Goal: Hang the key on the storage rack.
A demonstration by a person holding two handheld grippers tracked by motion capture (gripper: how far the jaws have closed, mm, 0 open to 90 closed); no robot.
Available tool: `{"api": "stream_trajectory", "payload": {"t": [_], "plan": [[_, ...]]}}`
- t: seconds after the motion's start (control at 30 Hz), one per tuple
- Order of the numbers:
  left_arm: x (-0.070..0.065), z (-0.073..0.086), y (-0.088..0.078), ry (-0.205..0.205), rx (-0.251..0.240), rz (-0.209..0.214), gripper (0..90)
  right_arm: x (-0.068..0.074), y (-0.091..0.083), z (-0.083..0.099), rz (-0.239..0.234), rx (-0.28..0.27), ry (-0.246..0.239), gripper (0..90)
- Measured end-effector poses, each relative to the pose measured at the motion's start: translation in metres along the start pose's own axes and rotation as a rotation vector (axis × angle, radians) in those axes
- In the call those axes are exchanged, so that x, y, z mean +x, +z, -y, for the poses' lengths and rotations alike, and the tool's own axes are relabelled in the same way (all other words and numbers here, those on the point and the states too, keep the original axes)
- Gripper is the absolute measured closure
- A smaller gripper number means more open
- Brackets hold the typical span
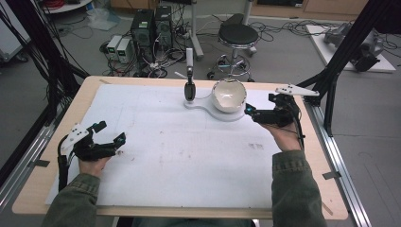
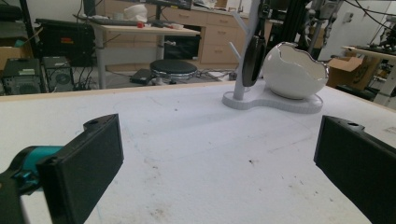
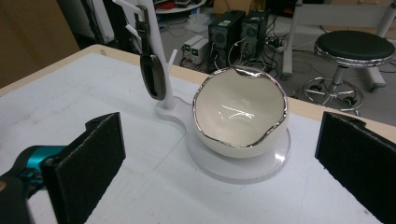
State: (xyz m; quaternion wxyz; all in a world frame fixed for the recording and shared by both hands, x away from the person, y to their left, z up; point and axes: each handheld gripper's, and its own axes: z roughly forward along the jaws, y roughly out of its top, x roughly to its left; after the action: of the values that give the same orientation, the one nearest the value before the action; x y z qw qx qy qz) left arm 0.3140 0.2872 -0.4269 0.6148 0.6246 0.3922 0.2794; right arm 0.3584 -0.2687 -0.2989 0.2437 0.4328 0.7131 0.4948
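I'm holding the right tongs point(image 1: 248, 111) just off the near-right side of the bowl point(image 1: 228, 94), jaws wide apart and empty, bowl sitting between them in the right gripper view. The bowl point(image 3: 240, 114) is standing tilted on the round end of the white stand point(image 1: 203, 105), near the far edge of the bench point(image 1: 52, 170), right of centre. The dark spoon point(image 3: 152, 74) is hanging on the stand's post, just beside the bowl and apart from it

Left tongs point(image 1: 109, 135) are also wide apart, holding nothing, parked near the left edge of the bench, well away from the stand

Risks I'm watching:
- the bowl wall is glossy and curved with an uneven silver rim, so a pinch on the rim is likely slipping or chipping it
- the bowl looks like it's just resting on the base, so a sideways nudge from a jaw could be rolling it off the disc
- pushing left is driving it into the post and knocking the spoon off its hook
- the stand looks light and nothing is bracing it, so the whole thing could be sliding toward the far edge if I'm coming in too hard
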Motion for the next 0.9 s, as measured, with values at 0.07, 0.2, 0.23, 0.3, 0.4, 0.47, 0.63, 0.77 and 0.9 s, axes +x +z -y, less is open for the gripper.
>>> {"api": "stream_trajectory", "payload": {"t": [0.07,0.2,0.23,0.3,0.4,0.47,0.63,0.77,0.9], "plan": [[0.0,0.0,0.0,0.0,-0.001,-0.001,1.8,-0.001,-0.004,0.007,0.009,-0.012,-0.001,0.7],[0.0,0.0,0.0,-0.001,-0.003,0.001,1.8,-0.002,-0.012,0.018,0.019,-0.028,0.0,0.7],[0.0,0.0,0.0,0.0,-0.003,0.0,1.8,-0.003,-0.015,0.021,0.023,-0.031,0.002,0.7],[0.001,0.0,0.0,-0.001,-0.001,0.0,1.8,-0.004,-0.02,0.026,0.032,-0.033,0.001,0.7],[0.001,0.0,0.0,-0.002,-0.003,-0.001,1.8,-0.005,-0.028,0.032,0.039,-0.044,-0.003,0.7],[0.001,0.0,0.0,-0.001,-0.001,0.001,1.8,-0.006,-0.03,0.036,0.047,-0.044,-0.003,0.7],[0.0,0.0,0.0,0.002,0.003,0.001,1.8,-0.009,-0.035,0.049,0.062,-0.039,0.003,0.7],[0.0,0.0,0.0,0.001,0.004,0.002,1.8,-0.014,-0.04,0.058,0.06,-0.06,0.006,0.7],[0.0,0.0,0.0,0.0,0.006,0.001,1.8,-0.019,-0.045,0.067,0.063,-0.066,0.0,0.7]]}}
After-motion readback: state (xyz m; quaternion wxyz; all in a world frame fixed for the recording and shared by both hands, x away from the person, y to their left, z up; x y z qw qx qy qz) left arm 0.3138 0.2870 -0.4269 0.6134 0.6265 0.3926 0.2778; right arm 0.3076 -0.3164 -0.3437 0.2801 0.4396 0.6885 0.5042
